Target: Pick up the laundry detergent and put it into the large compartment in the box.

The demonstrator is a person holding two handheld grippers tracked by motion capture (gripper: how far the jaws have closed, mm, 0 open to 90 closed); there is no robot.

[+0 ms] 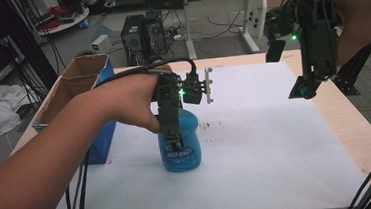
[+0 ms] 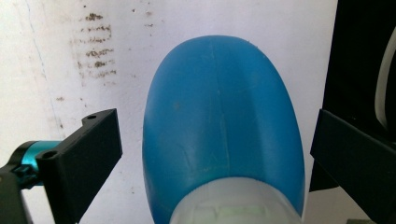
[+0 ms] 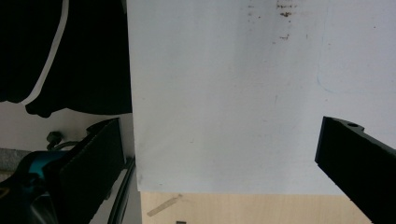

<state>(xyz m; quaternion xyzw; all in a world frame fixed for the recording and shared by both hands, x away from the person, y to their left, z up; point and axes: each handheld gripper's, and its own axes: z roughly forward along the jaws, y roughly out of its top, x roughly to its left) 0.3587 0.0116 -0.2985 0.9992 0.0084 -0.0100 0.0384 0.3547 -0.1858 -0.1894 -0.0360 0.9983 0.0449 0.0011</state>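
My left gripper (image 1: pixel 174 130) hangs right over the blue bottle (image 1: pixel 180 145), which stands upright on the white sheet (image 1: pixel 267 143) near the table's front; its jaws are spread wide on either side of the bottle (image 2: pixel 219 126), not touching it. Farther back, beside a cardboard box (image 1: pixel 78 78), my right gripper (image 1: pixel 305 87) hovers above the sheet's far right edge, jaws wide and holding nothing

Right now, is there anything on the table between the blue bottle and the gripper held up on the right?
No: between the blue bottle and the right gripper, the high view shows bare white sheet, apart from faint brown smudges beside the bottle.
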